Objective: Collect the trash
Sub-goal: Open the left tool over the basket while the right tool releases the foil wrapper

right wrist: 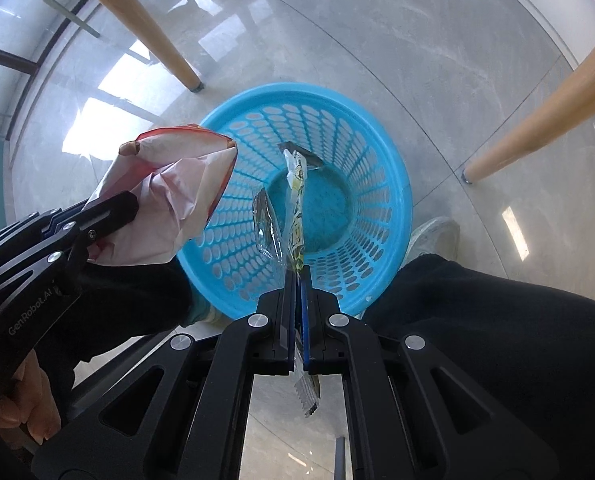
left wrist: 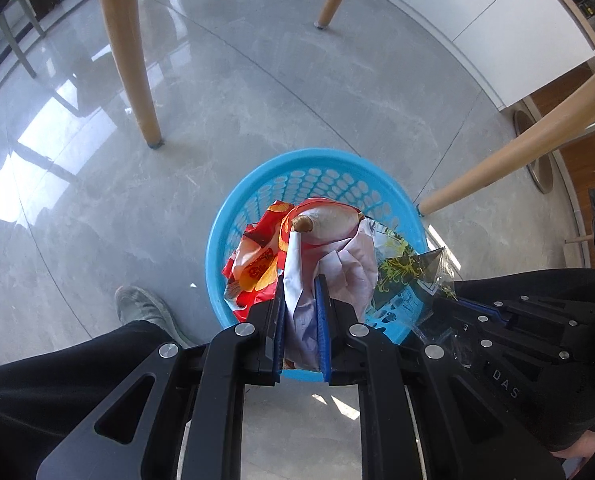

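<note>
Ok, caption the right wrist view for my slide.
Right gripper holds a thin wrapper over the empty blue basket; left gripper brings a crumpled bag.

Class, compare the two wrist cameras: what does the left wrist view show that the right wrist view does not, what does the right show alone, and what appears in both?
Left wrist view only: the printed red-and-orange outside of the snack bag and the pale shoe beside the basket.

Right wrist view only: the blue basket's bare bottom, with nothing lying in it, and the wrapper's serrated end behind the right gripper.

Both: the blue basket, wooden legs, grey floor, the left gripper clamping the snack bag, and the right gripper clamping the dark wrapper.
</note>
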The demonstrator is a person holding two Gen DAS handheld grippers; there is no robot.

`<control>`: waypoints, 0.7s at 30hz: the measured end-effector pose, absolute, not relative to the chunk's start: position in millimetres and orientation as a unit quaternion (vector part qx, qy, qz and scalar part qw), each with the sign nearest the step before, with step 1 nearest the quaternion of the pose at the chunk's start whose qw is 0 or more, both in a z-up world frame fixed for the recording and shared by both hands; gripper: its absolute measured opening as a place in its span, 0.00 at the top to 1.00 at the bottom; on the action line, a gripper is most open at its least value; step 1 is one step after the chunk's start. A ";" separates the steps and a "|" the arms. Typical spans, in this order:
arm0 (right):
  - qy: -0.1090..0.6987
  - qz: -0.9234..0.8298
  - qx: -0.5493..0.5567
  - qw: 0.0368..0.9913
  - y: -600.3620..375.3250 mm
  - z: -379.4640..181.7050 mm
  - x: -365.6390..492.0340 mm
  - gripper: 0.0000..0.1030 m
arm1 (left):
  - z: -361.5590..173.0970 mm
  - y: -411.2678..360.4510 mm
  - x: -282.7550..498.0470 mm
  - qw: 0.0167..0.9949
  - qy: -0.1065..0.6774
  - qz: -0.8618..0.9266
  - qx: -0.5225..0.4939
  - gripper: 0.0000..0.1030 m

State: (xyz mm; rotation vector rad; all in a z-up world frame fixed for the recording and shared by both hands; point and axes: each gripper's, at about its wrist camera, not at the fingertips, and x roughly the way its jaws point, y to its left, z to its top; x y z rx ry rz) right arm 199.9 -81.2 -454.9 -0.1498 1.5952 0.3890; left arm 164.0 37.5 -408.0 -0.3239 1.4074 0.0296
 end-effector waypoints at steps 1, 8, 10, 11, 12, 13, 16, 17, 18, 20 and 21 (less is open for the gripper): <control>0.713 0.171 -0.067 0.676 -81.1 -459.0 201.7 0.98 | -411.4 37.0 165.7 0.748 0.647 0.014 -0.147 0.88; 0.730 0.161 -0.055 0.662 -84.5 -475.9 208.9 0.96 | -428.4 38.1 176.3 0.735 0.663 0.014 -0.142 0.87; 0.736 0.165 -0.049 0.655 -87.2 -478.4 209.5 0.94 | -429.9 42.1 178.7 0.733 0.663 0.022 -0.152 0.81; 0.737 0.165 -0.047 0.653 -87.2 -479.0 209.5 0.84 | -429.1 44.2 179.2 0.735 0.659 0.027 -0.156 0.72; 0.736 0.165 -0.048 0.655 -86.8 -478.9 209.5 0.77 | -427.9 46.8 179.3 0.737 0.656 0.030 -0.160 0.64; 0.734 0.165 -0.048 0.656 -86.4 -478.5 209.4 0.66 | -427.2 49.1 178.9 0.738 0.653 0.031 -0.166 0.64; 0.728 0.164 -0.050 0.663 -85.9 -473.0 209.0 0.64 | -425.1 54.5 177.4 0.740 0.650 0.042 -0.171 0.65; 0.726 0.165 -0.051 0.666 -85.4 -470.7 208.3 0.64 | -423.5 55.4 177.3 0.739 0.649 0.044 -0.173 0.65; 0.723 0.165 -0.052 0.669 -85.5 -466.1 206.6 0.64 | -421.2 57.3 176.5 0.740 0.648 0.046 -0.175 0.65; 0.715 0.168 -0.051 0.676 -85.4 -450.3 198.7 0.64 | -413.1 60.2 173.6 0.742 0.644 0.050 -0.180 0.65; 0.709 0.175 -0.047 0.682 -83.9 -440.1 194.4 0.63 | -408.8 62.0 172.5 0.745 0.640 0.051 -0.182 0.65</control>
